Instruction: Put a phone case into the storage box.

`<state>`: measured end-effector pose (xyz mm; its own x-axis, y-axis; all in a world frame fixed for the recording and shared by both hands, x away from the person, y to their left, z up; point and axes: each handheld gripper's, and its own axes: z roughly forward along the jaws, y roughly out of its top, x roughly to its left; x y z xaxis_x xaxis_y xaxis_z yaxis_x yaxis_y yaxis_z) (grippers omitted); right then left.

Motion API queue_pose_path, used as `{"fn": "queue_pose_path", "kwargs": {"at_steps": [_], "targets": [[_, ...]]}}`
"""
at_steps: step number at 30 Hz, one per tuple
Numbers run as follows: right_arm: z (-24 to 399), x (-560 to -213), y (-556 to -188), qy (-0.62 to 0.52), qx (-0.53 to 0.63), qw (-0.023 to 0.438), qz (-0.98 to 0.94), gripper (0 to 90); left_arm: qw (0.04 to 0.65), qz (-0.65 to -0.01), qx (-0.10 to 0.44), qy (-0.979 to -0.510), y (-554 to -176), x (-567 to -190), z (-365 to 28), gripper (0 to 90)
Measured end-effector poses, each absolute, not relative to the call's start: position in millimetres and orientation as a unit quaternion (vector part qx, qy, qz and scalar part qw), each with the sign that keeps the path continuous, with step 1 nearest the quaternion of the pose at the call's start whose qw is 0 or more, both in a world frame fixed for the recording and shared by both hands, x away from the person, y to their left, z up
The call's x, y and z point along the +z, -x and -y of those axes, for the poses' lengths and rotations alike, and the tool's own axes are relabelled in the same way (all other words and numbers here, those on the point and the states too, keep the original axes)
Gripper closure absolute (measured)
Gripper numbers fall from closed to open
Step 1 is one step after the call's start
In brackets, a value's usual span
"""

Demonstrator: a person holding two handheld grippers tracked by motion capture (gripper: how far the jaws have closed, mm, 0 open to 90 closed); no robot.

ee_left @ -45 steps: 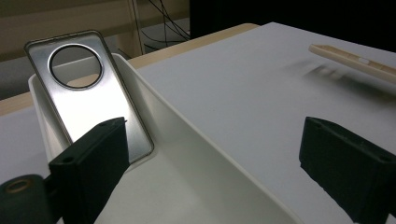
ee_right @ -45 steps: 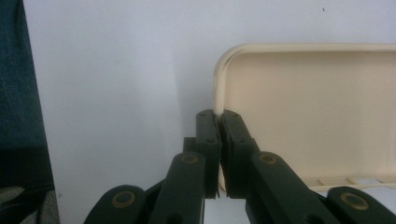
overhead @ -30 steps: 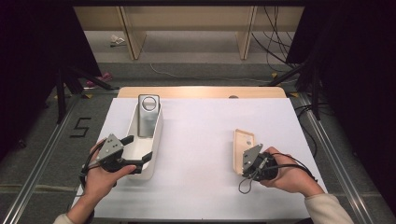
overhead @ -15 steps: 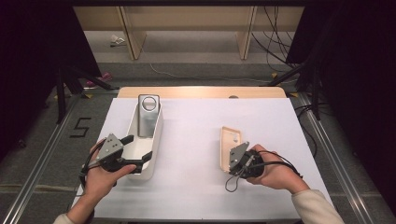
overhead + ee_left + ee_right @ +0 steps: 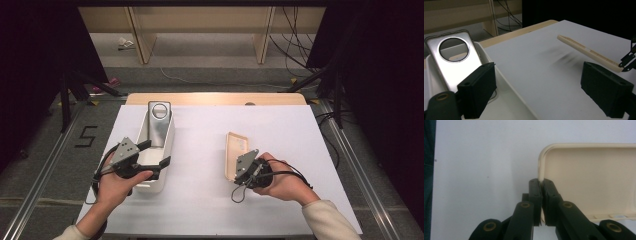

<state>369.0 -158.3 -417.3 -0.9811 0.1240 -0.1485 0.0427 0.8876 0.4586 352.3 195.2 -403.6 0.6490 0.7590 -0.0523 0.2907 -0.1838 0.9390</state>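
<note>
Right hand-held gripper [image 5: 541, 202] clamped on cream lid's [image 5: 589, 180] rim, tilted above desk [image 5: 200, 130]; left hand-held gripper [image 5: 150, 156] wide, closing slightly, straddling white tray [image 5: 167, 142] wall near left edge.

Right gripper [image 5: 239, 172] carries cream lid [image 5: 234, 152] leftward across table, nearer white tray [image 5: 167, 145]; left gripper [image 5: 155, 156] jaws closing slightly, nothing gripped.

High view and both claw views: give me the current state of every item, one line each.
Cream lid: off the box, one end raised off the table, rim pinched.
White box: open, resting on the table.
Metal insert: leaning inside the box, ring hole at top.
Right claw: shut on the lid's rim.
Left claw: open, astride the box wall, not gripping.
</note>
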Motion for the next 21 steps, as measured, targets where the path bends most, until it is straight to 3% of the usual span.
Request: {"fn": "queue_pose_path", "kwargs": {"at_steps": [21], "targets": [[137,-415,-368,-0.046,0.267,0.102,-0.957,87.2,0.496,-0.351,0.191,-0.771,-403,-381,-124,17.8]]}}
